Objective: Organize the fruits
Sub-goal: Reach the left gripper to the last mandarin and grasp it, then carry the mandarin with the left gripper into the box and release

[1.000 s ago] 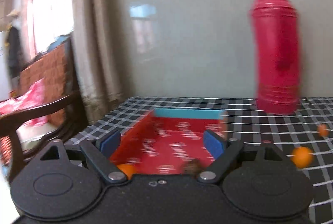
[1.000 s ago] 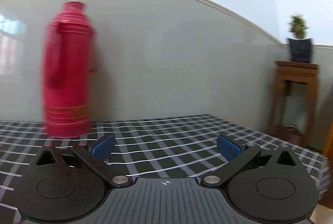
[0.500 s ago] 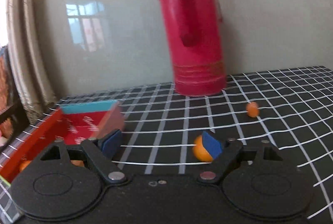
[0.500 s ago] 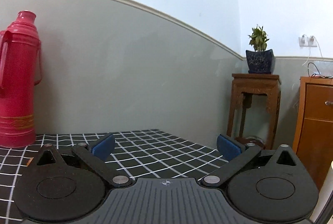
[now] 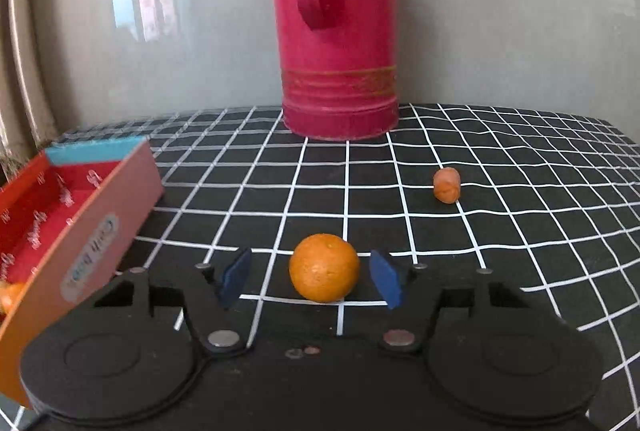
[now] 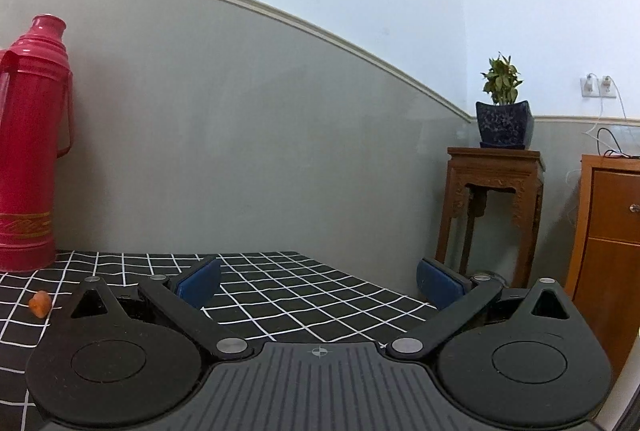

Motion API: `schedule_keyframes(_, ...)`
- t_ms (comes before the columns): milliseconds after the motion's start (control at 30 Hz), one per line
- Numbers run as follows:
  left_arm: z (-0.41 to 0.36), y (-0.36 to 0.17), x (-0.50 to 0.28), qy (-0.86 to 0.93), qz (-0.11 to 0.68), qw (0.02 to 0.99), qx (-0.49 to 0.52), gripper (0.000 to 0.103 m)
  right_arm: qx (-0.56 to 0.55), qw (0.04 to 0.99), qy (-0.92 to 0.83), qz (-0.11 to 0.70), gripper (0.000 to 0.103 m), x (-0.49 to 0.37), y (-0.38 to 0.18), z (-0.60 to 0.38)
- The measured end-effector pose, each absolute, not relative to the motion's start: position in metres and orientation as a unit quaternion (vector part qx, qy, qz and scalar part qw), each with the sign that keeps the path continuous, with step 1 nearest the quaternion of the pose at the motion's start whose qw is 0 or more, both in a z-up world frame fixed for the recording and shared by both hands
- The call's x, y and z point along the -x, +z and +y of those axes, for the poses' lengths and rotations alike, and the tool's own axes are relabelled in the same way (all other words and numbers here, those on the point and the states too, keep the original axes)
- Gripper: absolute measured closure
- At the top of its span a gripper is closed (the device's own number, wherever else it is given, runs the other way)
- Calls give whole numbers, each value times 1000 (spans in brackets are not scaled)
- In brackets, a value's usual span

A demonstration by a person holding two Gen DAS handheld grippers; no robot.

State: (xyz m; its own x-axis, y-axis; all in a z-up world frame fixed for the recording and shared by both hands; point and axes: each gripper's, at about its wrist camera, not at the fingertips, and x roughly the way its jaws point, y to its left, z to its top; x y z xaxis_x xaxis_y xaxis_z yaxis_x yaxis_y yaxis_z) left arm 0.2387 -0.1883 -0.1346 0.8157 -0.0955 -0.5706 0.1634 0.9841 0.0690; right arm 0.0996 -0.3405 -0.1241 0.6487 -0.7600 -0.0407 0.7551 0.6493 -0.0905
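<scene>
In the left wrist view an orange (image 5: 324,267) sits on the black checked tablecloth, between the blue pads of my open left gripper (image 5: 312,279), which do not touch it. A smaller orange fruit (image 5: 446,185) lies farther back to the right; it also shows in the right wrist view (image 6: 39,304). A red box (image 5: 76,215) stands at the left with an orange fruit (image 5: 11,295) partly visible inside. My right gripper (image 6: 318,281) is open and empty above the table's right part.
A tall red thermos (image 5: 336,27) stands at the back against the grey wall, also in the right wrist view (image 6: 30,167). The table's right edge (image 6: 384,287) drops off toward a wooden plant stand (image 6: 494,211) and a cabinet (image 6: 608,231).
My left gripper has swung right from over the red box and come down around the orange. My right gripper has turned right, so the thermos has slid to the left edge of its view.
</scene>
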Motion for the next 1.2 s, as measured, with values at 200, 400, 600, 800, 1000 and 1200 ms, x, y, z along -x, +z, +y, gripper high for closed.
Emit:
schedule_keyframes(200, -189, -139, -244, -84, 313, 945, -49, 74, 37, 911, -409, 37, 0, -101, -126, -339)
schedule_keyframes(400, -186, -136, -239, -84, 304, 948, -47, 74, 36, 918, -393, 42, 0, -104, -126, -336)
schedule_keyframes(600, -181, -128, -233, -71, 286, 954, -59, 74, 34, 923, -380, 45, 0, -107, -126, -331)
schedule_keyframes(800, -165, -116, -231, -34, 259, 963, -63, 74, 34, 928, -368, 47, 0, -112, -126, -323)
schedule_keyframes(1000, -142, -102, -228, 1, 237, 970, -62, 74, 40, 933, -353, 50, 0, -119, -129, -311)
schedule_keyframes(1200, -121, -94, -229, 37, 221, 973, -65, 74, 46, 938, -340, 52, 0, -127, -130, -298)
